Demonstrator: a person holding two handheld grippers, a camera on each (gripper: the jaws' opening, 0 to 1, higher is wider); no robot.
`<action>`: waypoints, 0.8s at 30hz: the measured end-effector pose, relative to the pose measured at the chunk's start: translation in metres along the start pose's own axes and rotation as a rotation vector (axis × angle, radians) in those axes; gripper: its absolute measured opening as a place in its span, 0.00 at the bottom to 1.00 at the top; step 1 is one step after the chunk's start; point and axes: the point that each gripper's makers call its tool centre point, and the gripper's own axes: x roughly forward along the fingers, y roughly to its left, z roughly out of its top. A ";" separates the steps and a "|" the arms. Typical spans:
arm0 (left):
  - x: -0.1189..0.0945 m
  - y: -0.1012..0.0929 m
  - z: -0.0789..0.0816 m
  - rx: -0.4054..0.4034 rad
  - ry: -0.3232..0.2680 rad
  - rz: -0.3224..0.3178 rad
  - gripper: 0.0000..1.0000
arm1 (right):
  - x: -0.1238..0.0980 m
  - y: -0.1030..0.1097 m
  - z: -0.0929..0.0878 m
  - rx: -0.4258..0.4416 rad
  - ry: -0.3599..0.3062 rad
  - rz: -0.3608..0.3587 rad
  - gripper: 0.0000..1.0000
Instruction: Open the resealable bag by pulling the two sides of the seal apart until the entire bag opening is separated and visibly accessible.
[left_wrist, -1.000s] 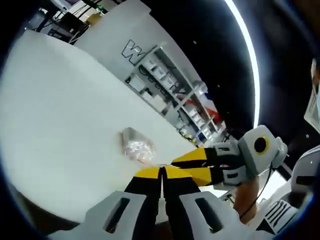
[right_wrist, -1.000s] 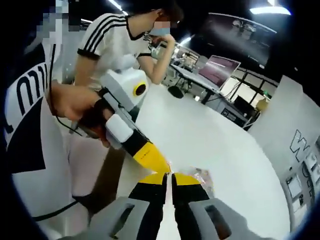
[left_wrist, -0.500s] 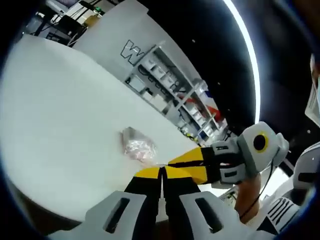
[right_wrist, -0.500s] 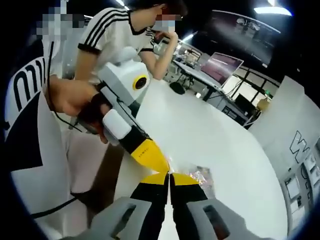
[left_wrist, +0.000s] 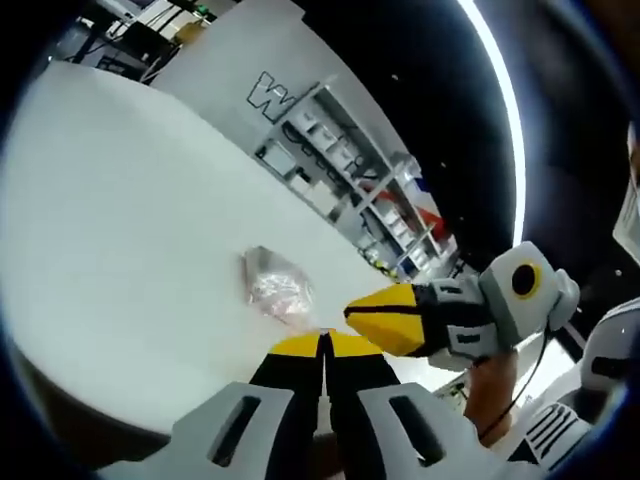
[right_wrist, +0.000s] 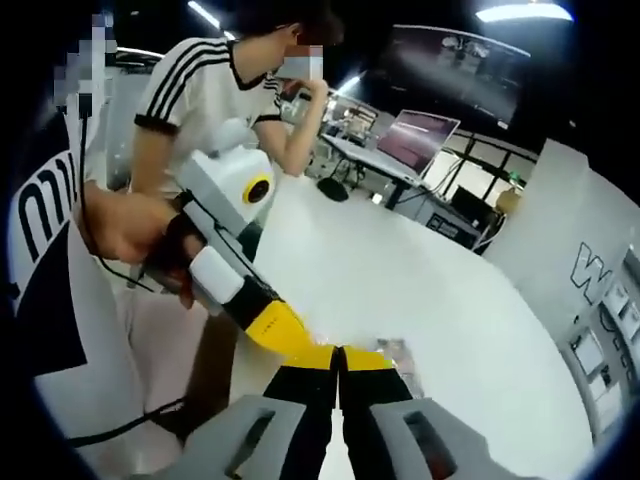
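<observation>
A small clear resealable bag (left_wrist: 276, 290) with pale pinkish contents hangs just above the white table (left_wrist: 110, 230). Its near edge runs down to my left gripper (left_wrist: 325, 340), whose yellow-tipped jaws are pressed together on it. My right gripper (left_wrist: 352, 314) comes in from the right, its yellow tip close beside the left one at the same bag edge. In the right gripper view the bag (right_wrist: 398, 352) shows just past my right gripper (right_wrist: 338, 352), also shut at the bag's edge, and the left gripper (right_wrist: 297, 349) slants in from the left. The seal itself is hidden behind the tips.
A person in a striped-sleeve white shirt (right_wrist: 195, 95) stands by the table's far side. A hand (right_wrist: 125, 225) holds the left gripper. Shelving (left_wrist: 340, 170) and a white panel with lettering (left_wrist: 230, 60) stand beyond the table; desks with monitors (right_wrist: 420, 140) lie further off.
The right gripper has turned in the left gripper view, now showing one broad yellow face, its tip slightly higher. Both stay closed at the bag's edge; the bag hardly moved.
</observation>
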 end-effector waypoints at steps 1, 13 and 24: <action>0.000 -0.002 0.000 -0.004 -0.002 -0.011 0.01 | 0.000 -0.001 0.000 0.002 -0.001 -0.001 0.00; 0.000 -0.002 0.002 -0.005 -0.026 -0.013 0.01 | 0.004 0.019 -0.010 -0.064 0.043 0.078 0.00; -0.002 -0.003 0.001 0.011 -0.029 -0.013 0.01 | 0.006 0.017 -0.016 -0.053 0.068 0.084 0.00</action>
